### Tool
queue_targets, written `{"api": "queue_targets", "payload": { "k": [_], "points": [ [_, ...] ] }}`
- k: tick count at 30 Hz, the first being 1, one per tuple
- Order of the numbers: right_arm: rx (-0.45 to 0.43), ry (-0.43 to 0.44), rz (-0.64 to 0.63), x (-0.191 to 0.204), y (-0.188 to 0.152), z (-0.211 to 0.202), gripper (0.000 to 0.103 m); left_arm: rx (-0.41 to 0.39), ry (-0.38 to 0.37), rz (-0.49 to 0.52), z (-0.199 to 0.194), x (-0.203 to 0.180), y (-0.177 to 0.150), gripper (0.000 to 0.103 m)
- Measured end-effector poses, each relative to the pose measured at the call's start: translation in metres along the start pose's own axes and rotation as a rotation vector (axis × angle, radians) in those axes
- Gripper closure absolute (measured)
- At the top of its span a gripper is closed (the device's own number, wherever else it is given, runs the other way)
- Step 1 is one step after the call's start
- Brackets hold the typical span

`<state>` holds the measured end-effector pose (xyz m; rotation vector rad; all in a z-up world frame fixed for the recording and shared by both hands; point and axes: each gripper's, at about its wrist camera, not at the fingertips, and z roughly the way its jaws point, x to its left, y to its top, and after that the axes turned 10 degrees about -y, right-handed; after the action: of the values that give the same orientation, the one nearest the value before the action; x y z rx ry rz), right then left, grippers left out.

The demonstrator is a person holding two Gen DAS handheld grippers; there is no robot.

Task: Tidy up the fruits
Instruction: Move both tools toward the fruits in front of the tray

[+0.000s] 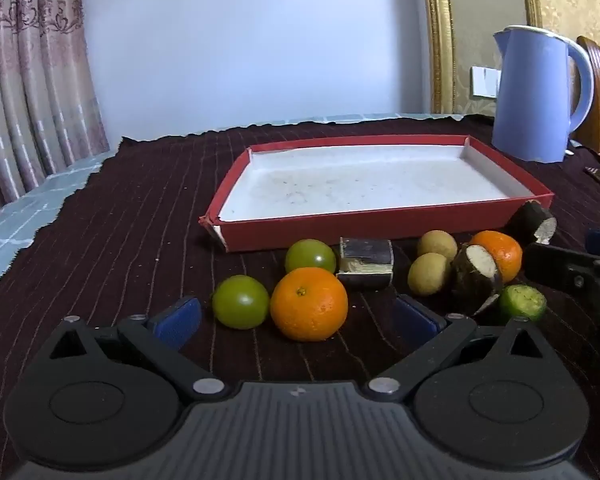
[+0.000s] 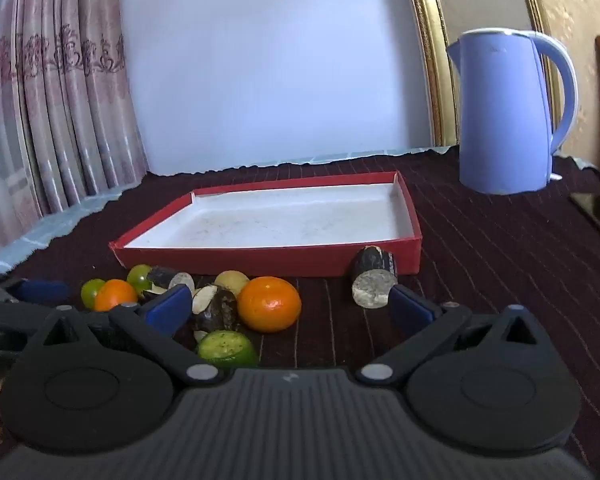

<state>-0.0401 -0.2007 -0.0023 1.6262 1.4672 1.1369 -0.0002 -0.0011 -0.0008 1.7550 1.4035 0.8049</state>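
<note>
Currently your left gripper [image 1: 296, 316] and right gripper [image 2: 292, 306] both gape wide, holding nothing, low over the dark cloth [image 1: 140, 208]. Fruits lie loose along the red tray's [image 1: 380, 222] near edge: oranges [image 1: 309, 303], green fruits [image 1: 241, 301], cut pieces.

Oranges [image 1: 309, 304], green fruits [image 1: 241, 301] and dark cut pieces [image 1: 476, 276] lie before the red tray [image 1: 364, 229].
</note>
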Motion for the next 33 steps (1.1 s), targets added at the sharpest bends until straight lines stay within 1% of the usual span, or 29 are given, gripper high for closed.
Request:
{"api": "queue_targets", "payload": {
  "k": [4,9,11,20,27,28,29,31,33],
  "points": [
    [-0.009,0.035,0.023,-0.004,-0.004,-0.003,0.0,0.0,0.013,0.012,-0.003,-0.006,-0.001,0.0],
    [-0.008,0.051,0.088,-0.012,-0.006,-0.003,0.0,0.015,0.008,-0.022,-0.001,0.001,0.0,0.0],
    [-0.007,0.051,0.097,-0.013,-0.006,-0.003,0.0,0.029,0.018,-0.017,0.001,0.0,0.0,0.0],
    [0.0,0.057,0.082,-0.01,-0.007,-0.003,0.0,0.075,0.012,-0.05,0.009,0.005,0.001,0.0],
    [0.004,0.059,0.08,-0.01,-0.006,-0.003,0.0,0.079,0.014,-0.053,0.009,0.004,-0.001,0.0],
    [0.005,0.058,0.079,-0.01,-0.006,-0.003,0.0,0.097,0.016,-0.052,0.009,0.003,0.0,0.0],
    [0.005,0.054,0.076,-0.009,-0.006,-0.003,0.0,0.088,0.014,-0.053,0.009,0.004,0.0,0.0],
    [0.008,0.036,0.055,-0.006,-0.006,-0.004,0.0,0.084,0.011,-0.058,0.009,0.004,0.0,0.0],
    [0.024,0.019,-0.017,0.0,-0.006,-0.007,0.0,0.075,0.001,-0.07,0.01,0.005,-0.001,0.0]
  ]
}}
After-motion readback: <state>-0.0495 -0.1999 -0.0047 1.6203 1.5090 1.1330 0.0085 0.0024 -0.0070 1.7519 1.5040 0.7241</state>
